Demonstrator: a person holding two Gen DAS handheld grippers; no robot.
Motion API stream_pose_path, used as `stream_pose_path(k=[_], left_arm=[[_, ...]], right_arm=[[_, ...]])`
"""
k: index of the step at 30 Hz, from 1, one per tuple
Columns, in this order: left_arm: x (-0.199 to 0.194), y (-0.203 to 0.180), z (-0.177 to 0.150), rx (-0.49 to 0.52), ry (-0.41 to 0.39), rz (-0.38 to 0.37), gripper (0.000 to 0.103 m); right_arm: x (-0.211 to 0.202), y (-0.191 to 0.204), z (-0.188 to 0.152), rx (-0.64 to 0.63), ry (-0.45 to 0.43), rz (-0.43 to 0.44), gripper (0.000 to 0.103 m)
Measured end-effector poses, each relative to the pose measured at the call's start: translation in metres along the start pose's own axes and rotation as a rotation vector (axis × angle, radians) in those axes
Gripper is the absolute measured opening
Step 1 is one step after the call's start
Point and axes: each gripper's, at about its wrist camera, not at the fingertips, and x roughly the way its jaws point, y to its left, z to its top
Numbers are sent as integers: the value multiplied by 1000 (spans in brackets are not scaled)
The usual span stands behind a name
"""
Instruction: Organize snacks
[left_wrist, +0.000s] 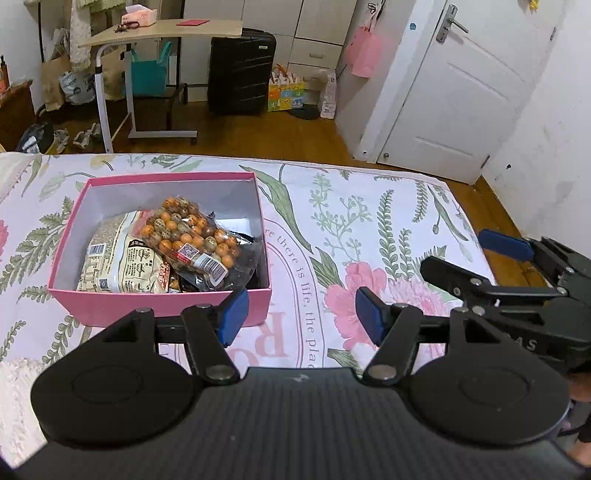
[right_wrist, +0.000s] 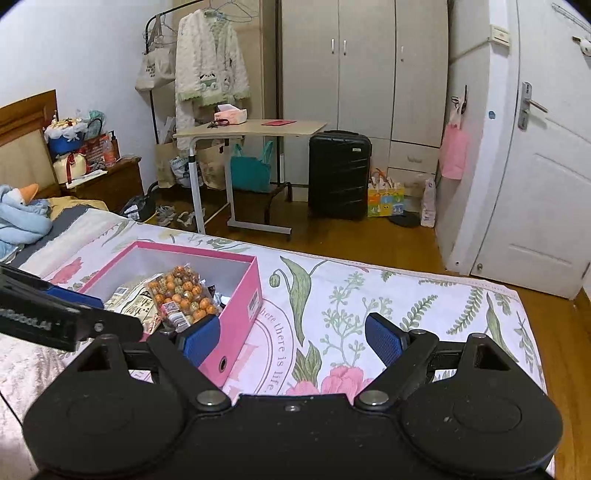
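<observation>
Left wrist view looks down on a pink box (left_wrist: 159, 306) resting on a floral bedsheet (left_wrist: 369, 229), whose printed arc of writing reads "there is life, the pla…" beside large pink letters that seem to start "RO". Inside the box, a clear packet of orange and speckled round snacks (left_wrist: 192, 236) lies on top, with a white barcode label and a red-edged QR sticker; it overlaps a pale packet (left_wrist: 122, 258) printed with a barcode and small text too fine to read, and a dark foil wrapper (left_wrist: 240, 266) peeks out beneath. Only this view shows the inside floor of the box; the right wrist view instead shows the box's end wall (right_wrist: 240, 314), with a small label and a round finger hole near the bottom, plus more of the room: a wardrobe (right_wrist: 362, 74), a black suitcase (right_wrist: 340, 173) and a rolling side table (right_wrist: 251, 129). Both grippers are empty. The left gripper (left_wrist: 301, 319) has its blue pads spread wide, hovering over the sheet just beside the box's near right corner, touching nothing. The right gripper (right_wrist: 291, 338) is likewise wide apart, its left pad in front of the box's near corner, though contact cannot be told. Each camera catches the other tool at its edge; the body seen in the right view bears lettering, mostly blurred.
</observation>
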Motion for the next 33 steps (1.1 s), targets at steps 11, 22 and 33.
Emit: stream_pose_path(k=[11,22,33], left_arm=[[2,-13,-23,28,-47,93,65],[19,-13,-39,44,-102,187,87],[25,-22,-50,63,-169,243,95]], right_arm=[[-21,4,-24,36,-26,-87,90],[-6,3,-47,31,19,-190,101],[-10,-15,-61,147,20,-179,101]])
